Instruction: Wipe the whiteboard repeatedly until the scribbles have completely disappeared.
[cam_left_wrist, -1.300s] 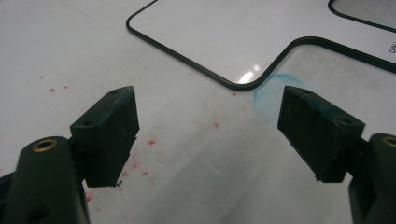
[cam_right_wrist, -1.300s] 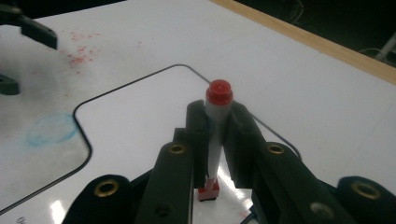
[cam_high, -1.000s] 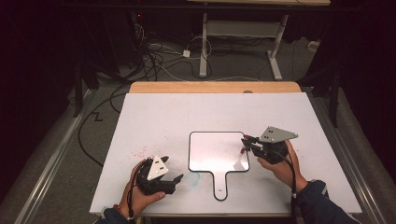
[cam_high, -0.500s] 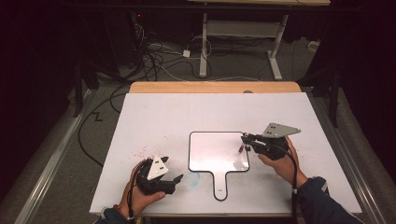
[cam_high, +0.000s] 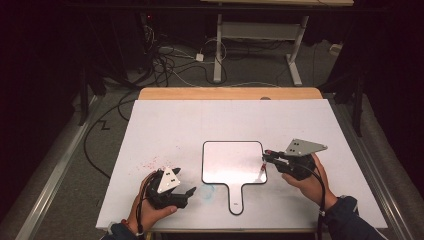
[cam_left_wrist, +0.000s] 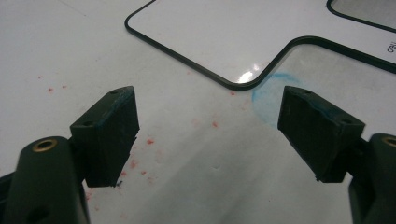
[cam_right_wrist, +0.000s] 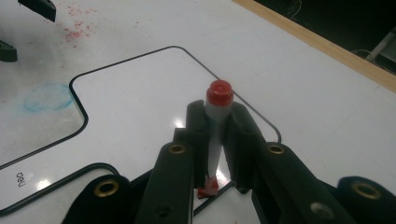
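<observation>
the right gripper (cam_high: 267, 154) sits right of centre in the high view, at the right edge of the whiteboard (cam_high: 232, 162), its jaws clamped on a marker (cam_high: 262, 171) that hangs down from them toward the board's lower right corner. in the right gripper view the gripper (cam_right_wrist: 218, 140) shows in the lower middle of the frame, both jaws pressed against the grey barrel of the marker (cam_right_wrist: 217, 123), whose red cap points up the frame and whose red lower end sits by the board's (cam_right_wrist: 140, 107) black rim at the bottom

the whiteboard is a small paddle-shaped one, lying flat in the middle of the white table (cam_high: 200, 120) with its handle toward the bottom of the high view

the left gripper (cam_high: 187, 192) is at lower left in the high view, well apart from the board and just left of a faint blue smudge (cam_high: 207, 190). in the left gripper view its jaws stand wide apart at the two lower sides of the frame with nothing between them (cam_left_wrist: 208, 121), above bare table (cam_left_wrist: 70, 46) dotted with red specks (cam_left_wrist: 149, 141); the blue smudge (cam_left_wrist: 266, 95) and the board's (cam_left_wrist: 210, 32) rim lie in the upper half
</observation>
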